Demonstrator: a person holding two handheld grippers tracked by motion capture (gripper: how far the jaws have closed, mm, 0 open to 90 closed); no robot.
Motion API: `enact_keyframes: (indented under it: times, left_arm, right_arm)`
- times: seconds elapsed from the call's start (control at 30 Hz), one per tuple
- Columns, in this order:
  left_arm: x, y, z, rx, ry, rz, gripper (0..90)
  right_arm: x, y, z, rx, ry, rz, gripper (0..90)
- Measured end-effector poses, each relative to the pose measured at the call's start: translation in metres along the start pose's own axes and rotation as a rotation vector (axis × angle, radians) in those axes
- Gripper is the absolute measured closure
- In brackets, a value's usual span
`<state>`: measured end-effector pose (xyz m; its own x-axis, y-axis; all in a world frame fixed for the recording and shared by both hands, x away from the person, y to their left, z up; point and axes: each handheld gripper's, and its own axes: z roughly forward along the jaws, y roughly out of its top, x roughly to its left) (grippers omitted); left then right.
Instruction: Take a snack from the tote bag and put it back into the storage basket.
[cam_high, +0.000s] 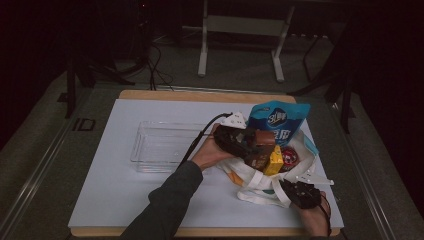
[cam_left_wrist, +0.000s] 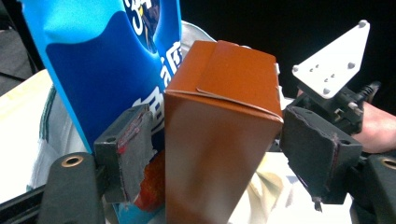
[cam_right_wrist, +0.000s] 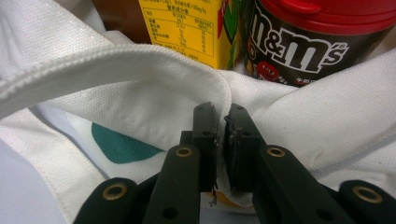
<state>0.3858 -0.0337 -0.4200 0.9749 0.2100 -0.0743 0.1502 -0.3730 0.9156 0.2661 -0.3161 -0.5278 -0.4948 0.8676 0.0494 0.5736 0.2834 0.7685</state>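
A white tote bag (cam_high: 250, 181) lies open on the table with goods standing in it. A brown carton (cam_left_wrist: 224, 84) stands between the pads of my left gripper (cam_left_wrist: 219, 149); a narrow gap shows at the left pad (cam_left_wrist: 126, 154), so the jaws are open around it. In the high view this left gripper (cam_high: 248, 142) reaches in from the left to the brown carton (cam_high: 264, 137). Behind the carton leans a blue pouch (cam_left_wrist: 102, 70). My right gripper (cam_right_wrist: 222, 116) is shut on the tote bag's hem (cam_right_wrist: 140, 65), near the front right (cam_high: 286, 187).
A yellow carton (cam_right_wrist: 187, 28) and a red-lidded M&M's tub (cam_right_wrist: 308, 42) stand in the bag just beyond the pinched hem. A clear plastic tray (cam_high: 135, 150) sits left of the bag. The table's front edge (cam_high: 200, 232) runs close below the right hand.
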Motion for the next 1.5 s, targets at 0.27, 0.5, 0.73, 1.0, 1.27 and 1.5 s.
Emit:
enact_keyframes:
  times: [0.27, 0.5, 0.73, 1.0, 1.27, 1.5]
  left_arm:
    - [0.000, 0.005, 0.007, -0.010, -0.031, 0.006, 24.1]
    - [0.002, 0.003, 0.014, -0.018, -0.034, -0.005, 24.1]
    - [0.000, 0.002, 0.019, -0.045, -0.052, -0.012, 26.4]
    - [-0.001, -0.001, 0.023, -0.074, -0.040, -0.032, 32.4]
    - [-0.004, -0.002, 0.024, -0.064, -0.026, -0.019, 35.4]
    - [-0.005, -0.006, 0.028, -0.051, -0.017, -0.016, 35.6]
  right_arm:
    - [0.000, 0.000, 0.000, -0.001, 0.001, 0.000, 83.6]
    - [0.000, 0.000, 0.000, -0.002, 0.001, 0.000, 83.6]
    - [0.000, 0.000, 0.000, -0.001, 0.003, 0.001, 83.6]
    - [0.000, 0.000, 0.000, -0.001, 0.006, 0.002, 83.6]
    - [0.000, -0.001, 0.000, -0.001, 0.005, 0.002, 83.6]
    - [0.000, -0.001, 0.000, -0.001, 0.006, 0.003, 83.6]
